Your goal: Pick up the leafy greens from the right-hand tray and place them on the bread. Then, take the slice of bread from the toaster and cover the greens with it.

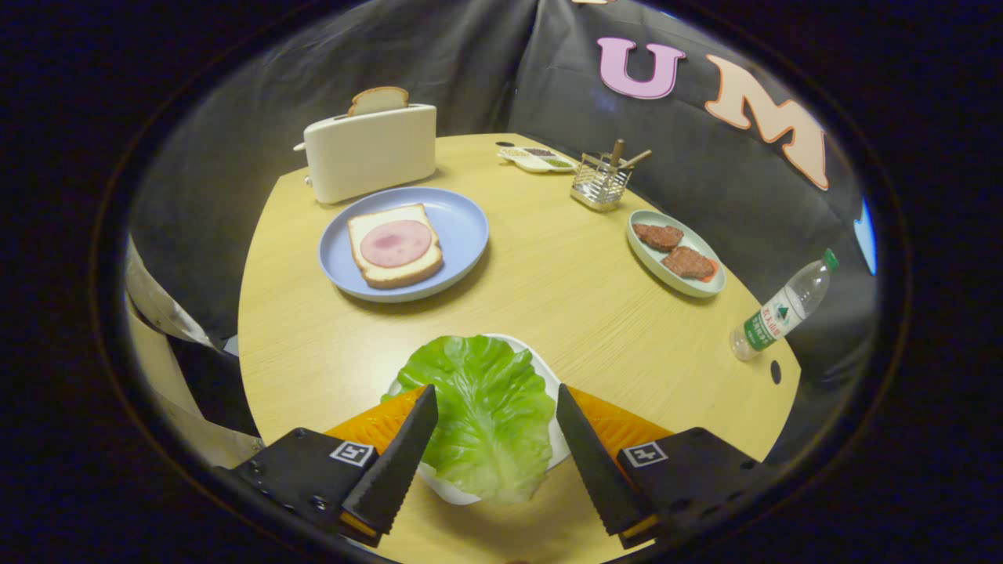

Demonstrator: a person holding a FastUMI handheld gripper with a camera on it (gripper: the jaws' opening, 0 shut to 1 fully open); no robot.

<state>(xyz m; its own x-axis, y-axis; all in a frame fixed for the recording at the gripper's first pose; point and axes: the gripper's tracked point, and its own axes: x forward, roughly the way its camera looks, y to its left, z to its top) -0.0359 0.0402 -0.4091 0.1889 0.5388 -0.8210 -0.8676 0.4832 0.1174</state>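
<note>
Round and pale, the wooden table (548, 282) is sitting inside a booth with dark cloth walls. The gripper (496, 399) is hanging low over its near edge with its 2 fingers spread wide apart, holding nothing. The lettuce (482, 411) is lying between them on a small white tray (552, 376), with 1 finger on each side of the leaf, so it looks lined up for a pinch. I think the fingers are staying wide so the floppy leaf fits in before they squeeze.

Beyond the fingers, a blue plate (462, 227) is holding bread (392, 247) with a pink ham slice (396, 243) on top. The bread is lying flat, ready for the lettuce to go on it. Behind the plate, the white toaster (368, 153) is standing with 1 slice (378, 99) sticking up out of it, easy to grab for the last step.

Off to the right, a green dish (650, 262) is carrying 2 meat pieces (674, 249). A wire rack (599, 184), a sauce tray (537, 159) and a bottle (780, 309) are sitting well apart from the job.
</note>
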